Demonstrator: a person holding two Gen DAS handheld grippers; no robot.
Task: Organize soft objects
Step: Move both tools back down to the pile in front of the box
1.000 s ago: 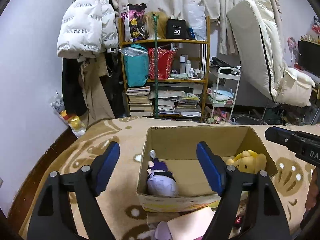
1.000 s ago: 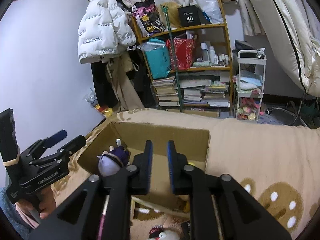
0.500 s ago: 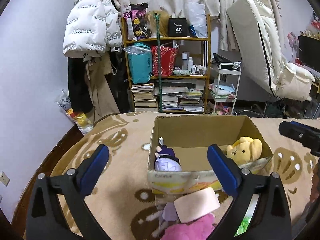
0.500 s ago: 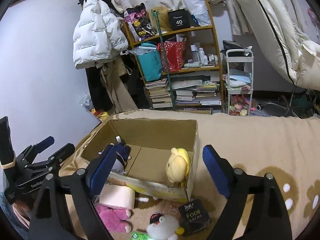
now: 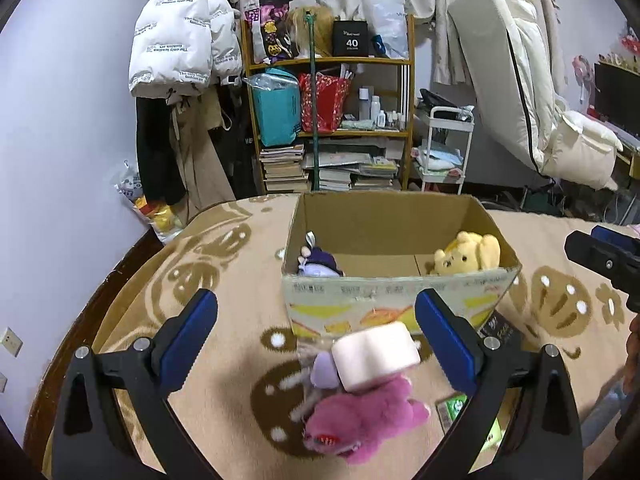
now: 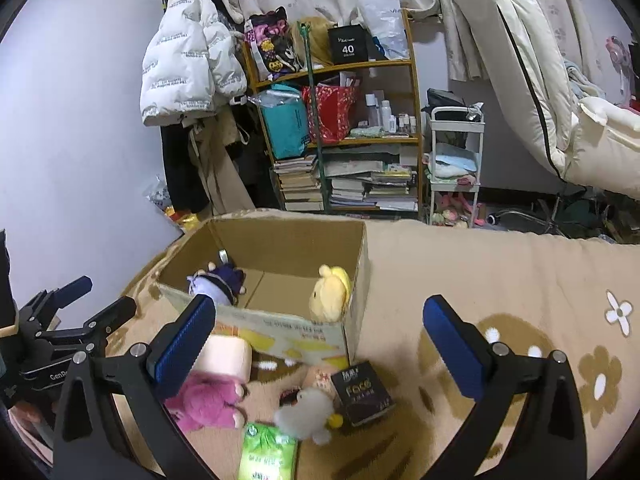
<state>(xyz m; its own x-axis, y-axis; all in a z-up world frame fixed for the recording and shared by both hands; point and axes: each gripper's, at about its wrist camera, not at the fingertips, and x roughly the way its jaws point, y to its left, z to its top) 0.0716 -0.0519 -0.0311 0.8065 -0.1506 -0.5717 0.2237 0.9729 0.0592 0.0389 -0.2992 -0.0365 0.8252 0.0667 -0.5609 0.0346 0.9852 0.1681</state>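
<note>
The bed's tan blanket (image 5: 224, 264) fills the foreground, and squarely on it sits the cardboard box (image 5: 384, 304), open-topped. Two toys are already inside: a yellow bear plush (image 5: 468, 254) against the right wall, and a purple doll (image 5: 320, 262) at the left.

In front of the box waits the loose pile. A pink plush (image 5: 364, 420) lies nearest, a pale pink cushion block (image 5: 376, 350) rests on top of it, and a small lilac toy (image 5: 324, 372) is tucked beside the block. From the right view there's also a grey-white plush (image 6: 308, 408), a black carton (image 6: 362, 394) and a green tissue pack (image 6: 266, 454).

Left hand-held gripper (image 5: 316, 328): jaws have just been opening, now spread wide, nothing pressed between them, framing the block and the pink plush. Right hand-held gripper (image 6: 320, 340): jaws just been opening too, fully apart and empty, over the box's near right corner.

Looks like the next pick is on. My call: take the cushion block first, since it sits on top. Come down with one pad either side of its flat faces and squeeze at mid-height so it doesn't squirt out. Keep clear of the lilac toy's dangling bits. Then lift above the box rim and drop it in the bare middle.
</note>
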